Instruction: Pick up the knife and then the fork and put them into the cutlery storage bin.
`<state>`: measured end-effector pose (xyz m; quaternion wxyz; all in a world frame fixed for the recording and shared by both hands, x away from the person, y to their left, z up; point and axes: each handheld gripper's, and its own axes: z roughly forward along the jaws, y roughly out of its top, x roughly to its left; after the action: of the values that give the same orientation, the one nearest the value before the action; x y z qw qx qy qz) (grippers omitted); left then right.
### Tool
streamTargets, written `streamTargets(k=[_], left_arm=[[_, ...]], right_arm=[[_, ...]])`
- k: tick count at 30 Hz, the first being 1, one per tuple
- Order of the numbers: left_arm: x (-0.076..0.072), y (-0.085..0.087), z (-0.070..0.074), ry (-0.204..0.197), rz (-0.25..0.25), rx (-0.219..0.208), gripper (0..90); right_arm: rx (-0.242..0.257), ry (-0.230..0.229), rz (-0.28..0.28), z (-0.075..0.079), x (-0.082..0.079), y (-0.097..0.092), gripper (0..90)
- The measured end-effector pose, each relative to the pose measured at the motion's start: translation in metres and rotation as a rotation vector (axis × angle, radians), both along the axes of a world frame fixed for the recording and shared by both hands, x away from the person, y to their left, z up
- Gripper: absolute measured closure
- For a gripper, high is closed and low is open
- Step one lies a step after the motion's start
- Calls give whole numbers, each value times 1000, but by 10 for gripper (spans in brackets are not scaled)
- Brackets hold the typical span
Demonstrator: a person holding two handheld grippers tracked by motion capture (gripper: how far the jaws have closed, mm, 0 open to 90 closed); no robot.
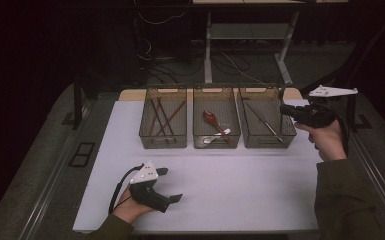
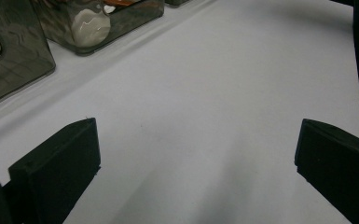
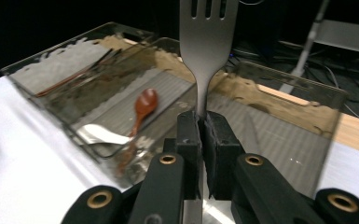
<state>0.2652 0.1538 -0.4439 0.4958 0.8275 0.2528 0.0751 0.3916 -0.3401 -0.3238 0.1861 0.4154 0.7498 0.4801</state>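
The right gripper was clenched on a fork above the right bin, not yet dropped in. The left gripper rested released on the near tabletop, which held no more cutlery.

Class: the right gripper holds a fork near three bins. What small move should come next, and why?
Probably carry the fork over the right bin and lower it in. The right gripper grips its handle, and that bin already holds metal cutlery, unlike the other two.

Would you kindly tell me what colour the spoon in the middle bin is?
Reddish-brown; the spoon shows best in the right gripper view.
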Motion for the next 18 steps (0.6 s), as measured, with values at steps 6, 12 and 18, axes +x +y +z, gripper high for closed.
streamTargets(k=[6,12,18], left_arm=[[0,0,0,-2,0,1,0],[0,0,0,-2,-2,2,0],[0,0,0,-3,-3,1,0]], right_arm=[[8,-6,-76,-6,13,-9,844],[19,-3,-118,-11,23,-11,845],[-32,63,-118,-26,31,-5,844]])
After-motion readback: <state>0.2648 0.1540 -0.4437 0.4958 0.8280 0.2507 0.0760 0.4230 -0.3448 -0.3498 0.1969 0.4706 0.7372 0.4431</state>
